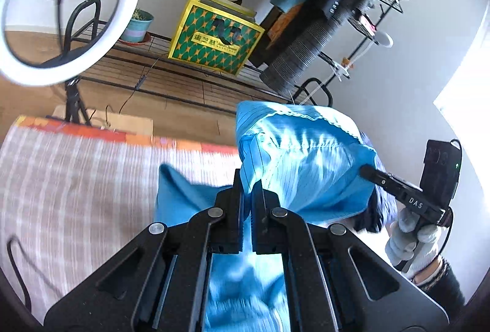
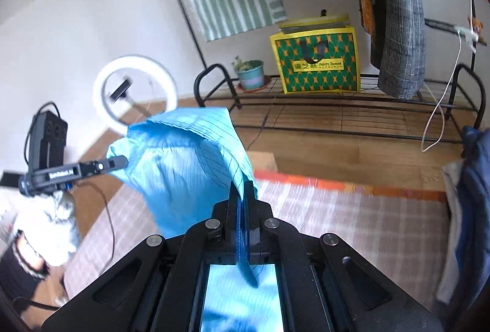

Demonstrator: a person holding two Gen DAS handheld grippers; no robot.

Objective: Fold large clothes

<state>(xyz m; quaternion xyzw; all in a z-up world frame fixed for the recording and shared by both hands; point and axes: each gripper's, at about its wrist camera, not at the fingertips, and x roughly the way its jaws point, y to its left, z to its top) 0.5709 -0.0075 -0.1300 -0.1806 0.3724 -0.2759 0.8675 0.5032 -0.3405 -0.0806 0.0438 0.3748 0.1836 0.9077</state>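
Note:
A large light-blue garment (image 1: pixel 300 160) with thin dark stripes hangs in the air between both grippers, above a striped mat (image 1: pixel 76 178). My left gripper (image 1: pixel 247 183) is shut on one part of the cloth, which also hangs down under its jaws. My right gripper (image 2: pixel 243 189) is shut on another edge of the same garment (image 2: pixel 183 154). In the left wrist view the right gripper (image 1: pixel 367 171) shows at the right, its tip in the cloth. In the right wrist view the left gripper (image 2: pixel 121 162) shows at the left, also in the cloth.
A ring light (image 1: pixel 61 10) on a tripod stands at the left. A black metal rack (image 2: pixel 337 105) holds a green-yellow bag (image 2: pixel 318 60), a potted plant (image 2: pixel 251 73) and hanging clothes (image 2: pixel 398 25). A dark blue garment (image 2: pixel 471 194) lies at the mat's right edge (image 2: pixel 352 209).

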